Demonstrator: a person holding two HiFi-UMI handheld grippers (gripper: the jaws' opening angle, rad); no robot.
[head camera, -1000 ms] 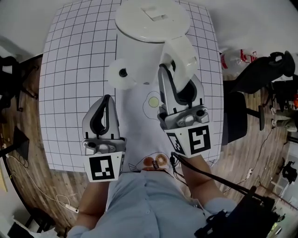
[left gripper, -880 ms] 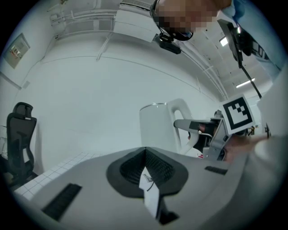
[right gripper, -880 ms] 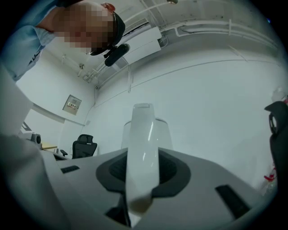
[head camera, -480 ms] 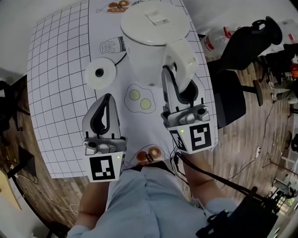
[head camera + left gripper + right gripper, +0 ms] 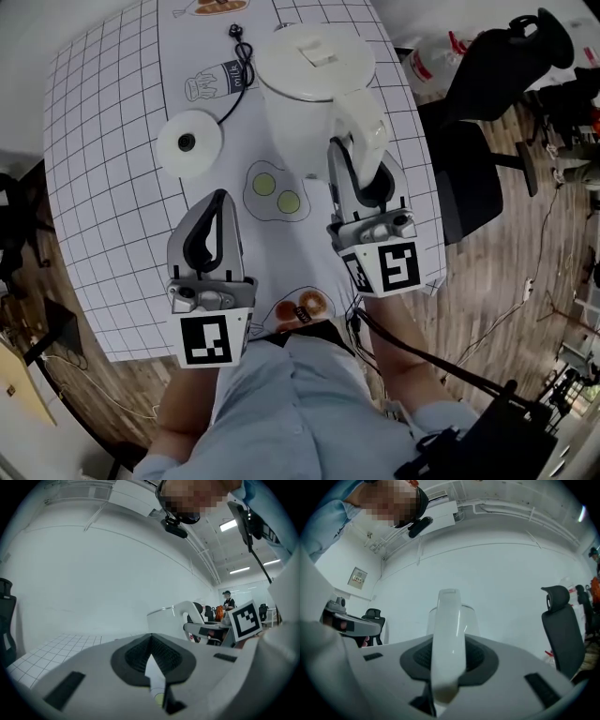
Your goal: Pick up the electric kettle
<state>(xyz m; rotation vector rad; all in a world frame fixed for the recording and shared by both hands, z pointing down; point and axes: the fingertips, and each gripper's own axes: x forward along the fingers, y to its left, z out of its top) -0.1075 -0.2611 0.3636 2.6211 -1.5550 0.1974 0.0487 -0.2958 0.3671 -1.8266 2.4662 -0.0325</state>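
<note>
The white electric kettle (image 5: 314, 66) hangs over the printed mat at the table's far middle. Its curved handle (image 5: 361, 122) points toward me. My right gripper (image 5: 364, 159) is shut on that handle; in the right gripper view the handle (image 5: 447, 639) fills the gap between the dark pads, with the kettle body (image 5: 471, 618) behind. My left gripper (image 5: 217, 197) hovers over the mat to the left, shut with nothing in it, well clear of the kettle. In the left gripper view the kettle (image 5: 166, 620) shows to the right beyond the jaws.
The round white kettle base (image 5: 188, 142) lies on the grid tablecloth (image 5: 103, 187) left of the kettle, its black cord (image 5: 239, 56) running to the far side. A black office chair (image 5: 487, 103) stands just past the table's right edge.
The kettle in my right gripper has drawn away from the round base, which now lies farther left of it. Both grippers have shifted across the table; the grip is unchanged.
</note>
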